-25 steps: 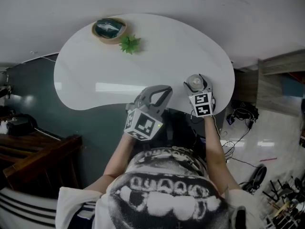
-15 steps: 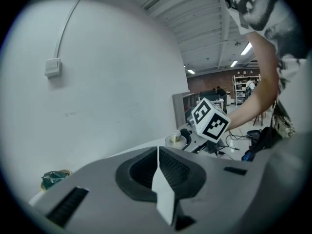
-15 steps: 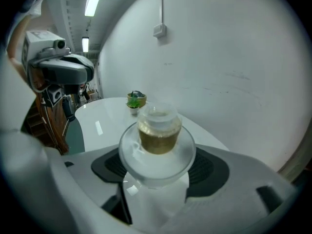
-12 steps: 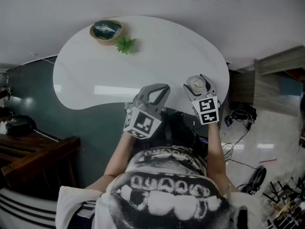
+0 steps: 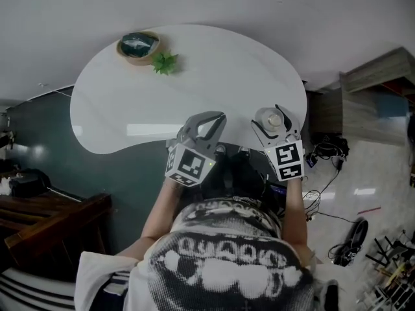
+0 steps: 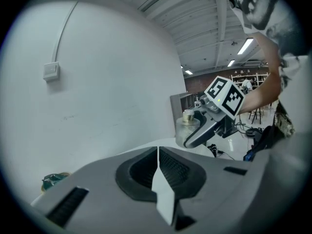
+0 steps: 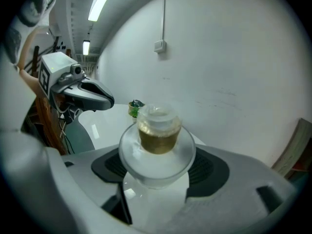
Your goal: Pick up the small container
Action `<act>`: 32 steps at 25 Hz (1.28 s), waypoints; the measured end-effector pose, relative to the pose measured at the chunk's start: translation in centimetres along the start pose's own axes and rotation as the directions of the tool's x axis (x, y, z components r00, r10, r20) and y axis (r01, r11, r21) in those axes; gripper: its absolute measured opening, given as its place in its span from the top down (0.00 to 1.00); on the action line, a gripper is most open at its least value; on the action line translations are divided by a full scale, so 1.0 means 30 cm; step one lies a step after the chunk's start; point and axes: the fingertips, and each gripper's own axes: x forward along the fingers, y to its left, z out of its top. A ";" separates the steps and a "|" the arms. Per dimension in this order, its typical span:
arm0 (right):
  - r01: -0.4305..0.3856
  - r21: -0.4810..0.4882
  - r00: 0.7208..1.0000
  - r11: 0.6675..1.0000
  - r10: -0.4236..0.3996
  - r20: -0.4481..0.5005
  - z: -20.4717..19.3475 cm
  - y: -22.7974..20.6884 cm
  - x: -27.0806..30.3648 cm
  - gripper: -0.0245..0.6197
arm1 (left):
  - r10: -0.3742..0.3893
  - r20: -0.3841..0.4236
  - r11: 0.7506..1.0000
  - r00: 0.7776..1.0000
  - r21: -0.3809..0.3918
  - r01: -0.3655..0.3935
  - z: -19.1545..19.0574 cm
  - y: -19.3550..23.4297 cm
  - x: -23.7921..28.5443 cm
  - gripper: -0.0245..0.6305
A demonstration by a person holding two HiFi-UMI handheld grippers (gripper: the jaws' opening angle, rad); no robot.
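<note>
The small container (image 5: 269, 118) is a clear, round jar with a pale lid and amber contents. My right gripper (image 5: 271, 117) is shut on it over the near right edge of the white table (image 5: 130, 102). In the right gripper view the container (image 7: 157, 130) fills the space between the jaws of the right gripper (image 7: 156, 167). My left gripper (image 5: 211, 117) is shut with nothing in it, just left of the right one at the table's near edge. In the left gripper view the left gripper (image 6: 158, 152) has its jaws pressed together, and the right gripper (image 6: 207, 126) holds the container (image 6: 187, 126) beyond.
A bowl (image 5: 137, 45) with a dark teal inside and a small green plant (image 5: 162, 63) stand at the table's far left. A dark wooden bench (image 5: 45, 219) is on the left of the floor. Cables and gear (image 5: 327, 154) lie to the right.
The right gripper with the container has drifted slightly right and nearer to the person. The left gripper has hardly moved.
</note>
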 end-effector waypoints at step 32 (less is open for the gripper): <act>0.066 0.049 0.998 0.997 -0.067 -0.001 -0.010 0.196 -0.163 0.44 | -0.097 0.059 0.995 0.994 0.033 0.095 -0.053 -0.055 -0.068 0.95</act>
